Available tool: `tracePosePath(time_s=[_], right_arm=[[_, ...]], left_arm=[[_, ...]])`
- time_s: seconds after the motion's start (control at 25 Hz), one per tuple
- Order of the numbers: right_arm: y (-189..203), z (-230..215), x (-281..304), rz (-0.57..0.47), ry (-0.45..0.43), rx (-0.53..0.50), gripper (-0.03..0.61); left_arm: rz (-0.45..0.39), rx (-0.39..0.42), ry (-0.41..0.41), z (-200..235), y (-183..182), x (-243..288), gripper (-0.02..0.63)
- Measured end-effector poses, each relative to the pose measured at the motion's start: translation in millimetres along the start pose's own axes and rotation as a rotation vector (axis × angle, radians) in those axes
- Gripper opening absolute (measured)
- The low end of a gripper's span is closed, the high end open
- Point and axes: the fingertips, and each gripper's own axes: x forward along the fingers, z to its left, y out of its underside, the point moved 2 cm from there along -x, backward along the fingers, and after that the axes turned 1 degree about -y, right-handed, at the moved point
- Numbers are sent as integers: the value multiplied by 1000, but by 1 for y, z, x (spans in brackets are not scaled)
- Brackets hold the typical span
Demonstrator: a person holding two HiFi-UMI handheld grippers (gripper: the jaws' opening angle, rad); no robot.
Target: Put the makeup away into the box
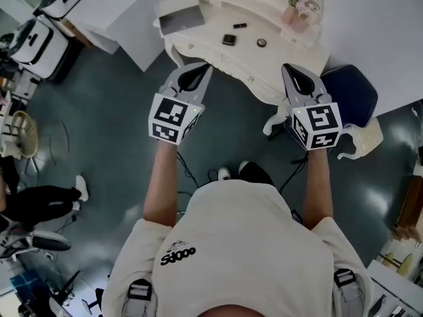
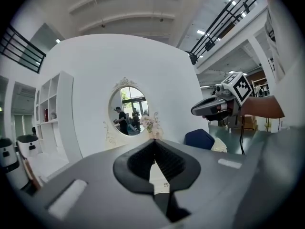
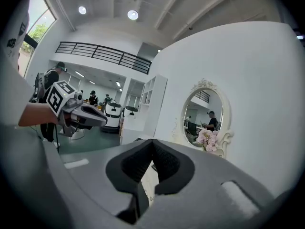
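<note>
The fingers (image 2: 139, 162) of the left gripper (image 2: 154, 143) are pressed tip to tip with nothing between them, and the right gripper (image 3: 152, 141) is closed and empty in the same way. In the head view both are held out roughly level in front of the person, short of the white dressing table (image 1: 284, 45) and touching nothing on it. The task looks not yet begun. Three small dark makeup pieces lie loose on the tabletop: a slim black stick (image 1: 239, 26), a square compact (image 1: 229, 39) just below it, and a round pot (image 1: 262, 43) to the right, each apart from the others. The box (image 1: 180, 17) sits at the table's left end, well apart from the three pieces. It is open, with a grey inside that appears bare, though its near corner is hard to read. So all three pieces seem left to collect. A pink vase of flowers (image 1: 294, 5) stands at the table's far right, and a blue stool (image 1: 353, 91) stands beside the table.
</note>
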Motion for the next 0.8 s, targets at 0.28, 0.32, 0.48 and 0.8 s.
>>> tracePosePath(time_s=[0.28,0.32,0.48,0.8], right_arm=[[4,-6,34,-19,-37,60,2],[5,-6,41,-20,-44,60,2],[9,-18,76,-12,-70,58,2],[14,-86,171,6,-86,50,2]], left_arm=[[-1,-43,-15,31,14,19,18],[5,-48,-15,37,17,23,18],[2,-55,-28,63,23,52,18],[15,-53,-59,129,23,147,18]])
